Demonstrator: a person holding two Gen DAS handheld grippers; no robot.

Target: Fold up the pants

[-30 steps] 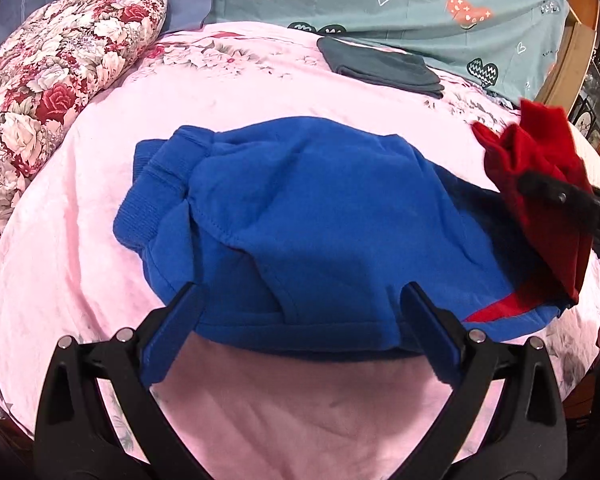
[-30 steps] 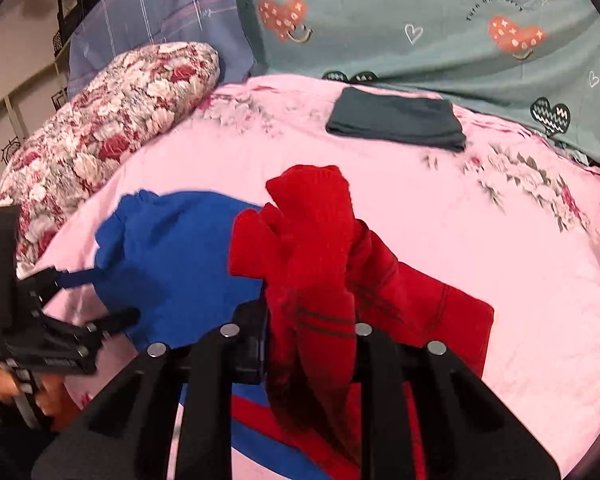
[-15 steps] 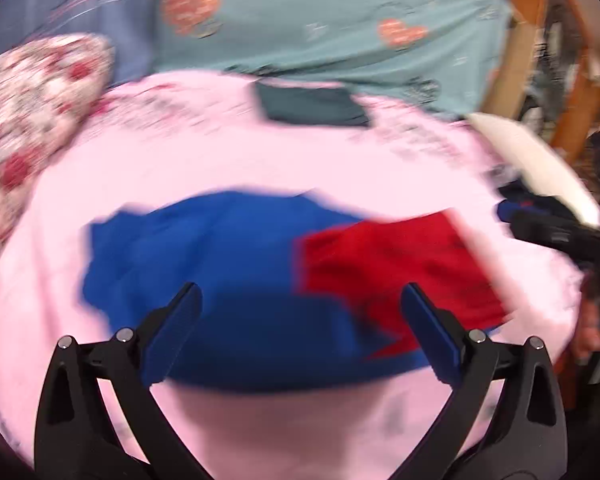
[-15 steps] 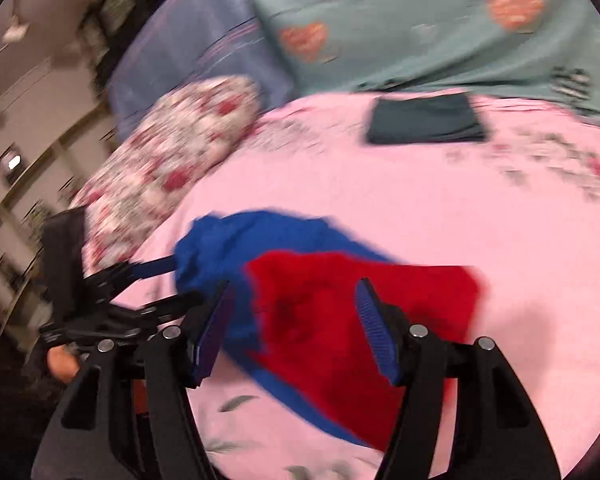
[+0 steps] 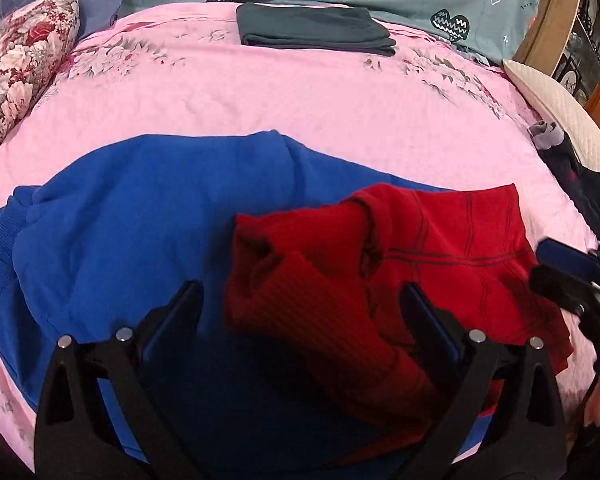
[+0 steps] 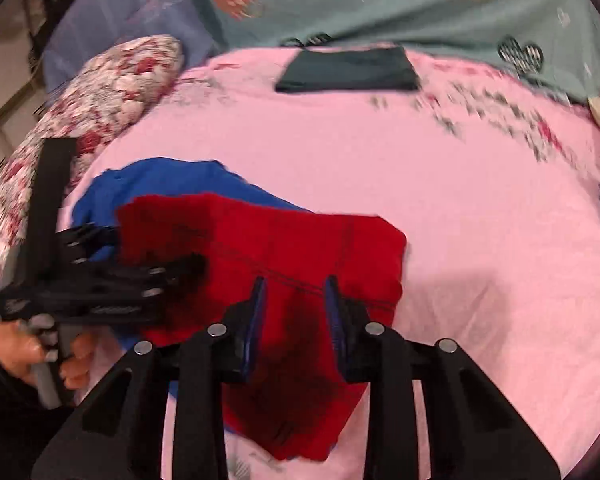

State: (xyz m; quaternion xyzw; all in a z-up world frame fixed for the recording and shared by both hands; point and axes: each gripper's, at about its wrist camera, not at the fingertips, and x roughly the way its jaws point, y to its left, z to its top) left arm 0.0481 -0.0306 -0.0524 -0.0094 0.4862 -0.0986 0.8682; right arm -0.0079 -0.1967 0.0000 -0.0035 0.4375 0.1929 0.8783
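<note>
Two colours make up the pants (image 5: 148, 216): blue, with a red part (image 5: 440, 248) doubled over the right end, lying on the near part of the pink bed (image 5: 300, 96). Soft and thick, they should drape, not slip; the ribbed red cuff or an edge looks the best hold. Left gripper (image 5: 300, 312) spread wide, empty; right gripper (image 6: 294, 312) parted, gripping nothing. Open sheet lies beyond, up to folded dark cloth (image 5: 312, 30); a pillow (image 5: 16, 64) is left.
</note>
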